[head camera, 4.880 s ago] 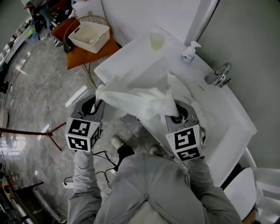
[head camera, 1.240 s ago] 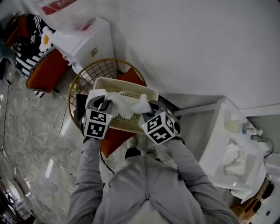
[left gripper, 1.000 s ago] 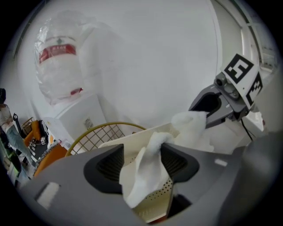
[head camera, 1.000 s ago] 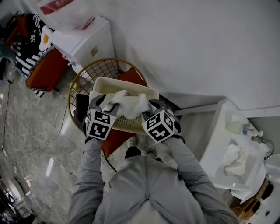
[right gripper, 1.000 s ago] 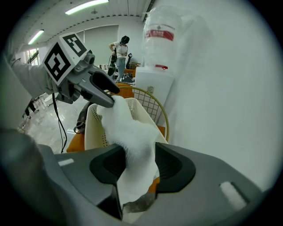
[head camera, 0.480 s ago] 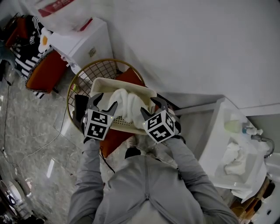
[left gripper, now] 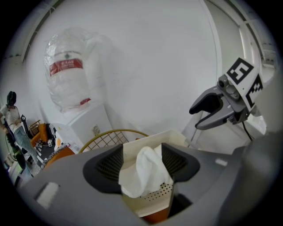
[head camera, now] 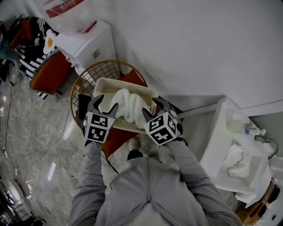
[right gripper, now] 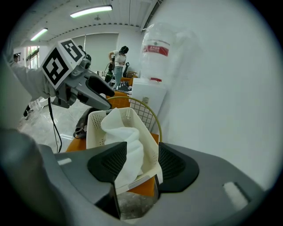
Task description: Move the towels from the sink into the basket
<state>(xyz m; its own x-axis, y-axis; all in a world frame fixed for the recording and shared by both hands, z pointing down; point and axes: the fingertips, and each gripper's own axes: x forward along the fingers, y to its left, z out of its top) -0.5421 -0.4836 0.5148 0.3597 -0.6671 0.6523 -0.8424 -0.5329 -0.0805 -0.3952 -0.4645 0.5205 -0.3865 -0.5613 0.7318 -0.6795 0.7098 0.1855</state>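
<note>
The towel (head camera: pixel 126 102) lies bunched in the basket (head camera: pixel 116 125). A second ago it hung stretched between the two grippers above the basket. The left gripper (head camera: pixel 107 102) and right gripper (head camera: pixel 153 106) now hover over the basket's near rim, jaws spread, pads clear of the cloth. Another towel (head camera: pixel 236 161) lies in the sink (head camera: pixel 211 140), well apart to the right. The bag (head camera: pixel 66 17) behind carries a red label (head camera: pixel 64 6); its print is too small to read.
</note>
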